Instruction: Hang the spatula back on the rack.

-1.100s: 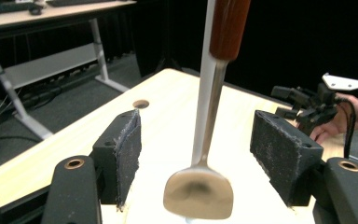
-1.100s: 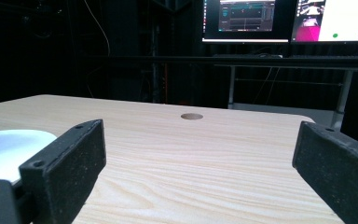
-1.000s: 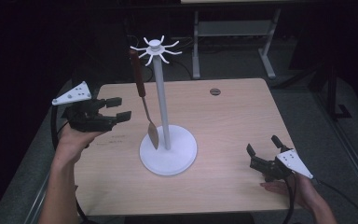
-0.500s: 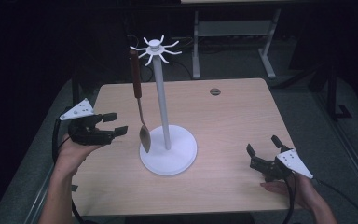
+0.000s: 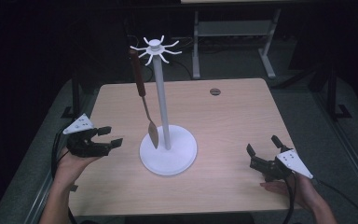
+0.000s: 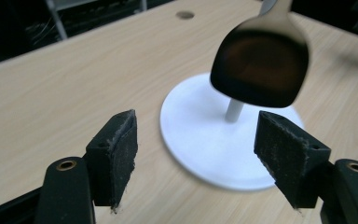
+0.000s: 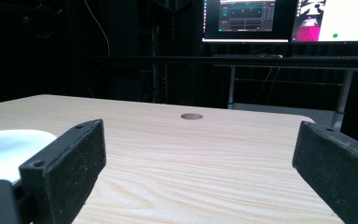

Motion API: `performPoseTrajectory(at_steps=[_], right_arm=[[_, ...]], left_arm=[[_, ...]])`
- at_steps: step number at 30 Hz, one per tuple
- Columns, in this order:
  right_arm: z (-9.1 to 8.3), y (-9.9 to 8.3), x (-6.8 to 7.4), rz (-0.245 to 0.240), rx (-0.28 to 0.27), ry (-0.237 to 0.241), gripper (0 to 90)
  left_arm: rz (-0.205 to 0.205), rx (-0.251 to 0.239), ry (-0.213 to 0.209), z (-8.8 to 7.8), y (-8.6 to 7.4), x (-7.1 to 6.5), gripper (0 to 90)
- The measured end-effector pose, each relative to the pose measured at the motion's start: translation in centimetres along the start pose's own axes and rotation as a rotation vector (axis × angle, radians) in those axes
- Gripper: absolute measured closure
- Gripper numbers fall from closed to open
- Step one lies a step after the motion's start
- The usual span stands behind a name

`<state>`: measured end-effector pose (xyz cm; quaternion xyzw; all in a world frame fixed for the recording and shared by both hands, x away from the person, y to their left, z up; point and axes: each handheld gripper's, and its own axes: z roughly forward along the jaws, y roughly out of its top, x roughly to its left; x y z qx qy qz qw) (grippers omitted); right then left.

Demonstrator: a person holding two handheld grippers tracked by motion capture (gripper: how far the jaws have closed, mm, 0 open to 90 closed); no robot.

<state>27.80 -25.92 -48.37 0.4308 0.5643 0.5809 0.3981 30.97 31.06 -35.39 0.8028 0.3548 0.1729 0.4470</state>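
A spatula (image 5: 144, 100) with a dark reddish handle is hanging from one of the hooks at the top of a white stand (image 5: 161, 88), its metal blade dangling just beside the pole and above the round white base, not touching it as far as the high view lets one judge. The stand is sitting near the middle of the light wooden table (image 5: 223, 121). The left gripper (image 5: 109, 141) is hovering over the table's left edge, well apart from the stand, with its jaws spread wide and nothing between them; the person's left hand (image 5: 70, 163) is gripping it from below. In the left gripper view the two black padded jaws are framing the base of the stand (image 6: 200, 140), and the blade of the spatula (image 6: 260, 65) is hanging blurred in front, above and between them. The right gripper (image 5: 257, 153) is resting low near the table's right front corner, jaws also gaping wide and empty, pointing across the tabletop. In the right gripper view the pads are standing far apart over bare wood, with a small round hole (image 7: 192, 116) in the table ahead and lit monitors (image 7: 279, 18) glowing in the dark background.
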Motion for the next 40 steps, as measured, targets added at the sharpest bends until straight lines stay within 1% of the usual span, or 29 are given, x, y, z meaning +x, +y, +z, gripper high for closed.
performPoseTrajectory(at_steps=[1, 6, 8, 9, 11, 14, 15, 16, 17, 18, 19, 20, 21, 22, 25, 29, 31, 33, 34, 35, 40], right_arm=[[0.0, 0.0, 0.0, 0.000, 0.000, 0.000, 2.0], [0.0, 0.0, 0.0, -0.003, 0.000, 0.000, 2.0], [0.0, 0.0, 0.0, -0.002, 0.000, 0.000, 2.0], [0.0, 0.0, 0.0, -0.002, 0.000, 0.000, 2.0], [0.0, 0.0, 0.0, -0.002, -0.001, 0.000, 2.0], [0.0, 0.0, 0.0, -0.002, 0.000, 0.000, 2.0], [0.0, 0.0, 0.0, -0.002, 0.000, 0.000, 2.0], [0.0, 0.0, 0.0, -0.002, 0.000, 0.000, 2.0], [0.0, 0.0, 0.0, -0.002, 0.000, 0.000, 2.0], [0.0, 0.0, 0.0, -0.001, 0.000, 0.000, 2.0], [0.0, 0.0, 0.0, -0.001, 0.000, 0.000, 2.0], [0.0, 0.0, 0.0, 0.001, 0.000, 0.000, 2.0], [0.0, 0.0, 0.0, 0.001, 0.000, 0.000, 2.0], [0.0, 0.0, 0.0, 0.001, 0.000, 0.000, 2.0], [0.0, 0.0, 0.0, 0.001, -0.001, 0.000, 2.0], [0.0, 0.0, 0.0, 0.000, -0.001, 0.000, 2.0], [0.0, 0.0, 0.0, -0.001, 0.000, 0.000, 2.0], [0.0, 0.0, 0.0, -0.003, 0.000, 0.000, 2.0], [0.0, 0.0, 0.0, -0.003, 0.000, 0.000, 2.0], [0.0, 0.0, 0.0, -0.003, 0.000, 0.000, 2.0], [0.0, 0.0, 0.0, -0.004, 0.000, 0.000, 2.0]], left_arm=[[0.001, 0.005, 0.004, 0.0, -0.3, 0.1, 29.0], [-0.025, 0.016, 0.037, 0.2, -2.1, 0.5, 28.0], [-0.038, 0.026, 0.053, 0.5, -3.2, 0.8, 27.7], [-0.038, 0.026, 0.053, 0.5, -3.2, 0.8, 27.6], [-0.041, 0.040, 0.065, 0.7, -3.9, 0.9, 27.3], [-0.063, 0.042, 0.082, 1.2, -5.2, 1.1, 26.7], [-0.063, 0.042, 0.082, 1.2, -5.2, 1.1, 26.5], [-0.079, 0.039, 0.087, 1.4, -5.6, 1.1, 26.5], [-0.084, 0.036, 0.089, 1.5, -5.9, 1.1, 26.3], [-0.083, 0.046, 0.094, 1.8, -6.6, 1.2, 26.2], [-0.083, 0.046, 0.094, 1.8, -6.6, 1.2, 26.2], [-0.093, 0.053, 0.099, 2.1, -7.2, 1.3, 26.1], [-0.093, 0.053, 0.099, 2.1, -7.2, 1.3, 26.1], [-0.088, 0.064, 0.102, 2.3, -7.5, 1.4, 26.1], [-0.097, 0.065, 0.099, 2.9, -8.4, 1.6, 26.0], [-0.085, 0.078, 0.098, 3.2, -8.8, 1.7, 25.2], [-0.087, 0.091, 0.100, 3.3, -9.1, 1.8, 24.5], [-0.086, 0.091, 0.101, 3.2, -9.1, 1.9, 24.5], [-0.078, 0.097, 0.101, 3.1, -9.1, 2.0, 24.5], [-0.086, 0.086, 0.102, 3.2, -9.1, 2.0, 24.4], [-0.080, 0.096, 0.100, 3.2, -9.2, 2.0, 22.8]])
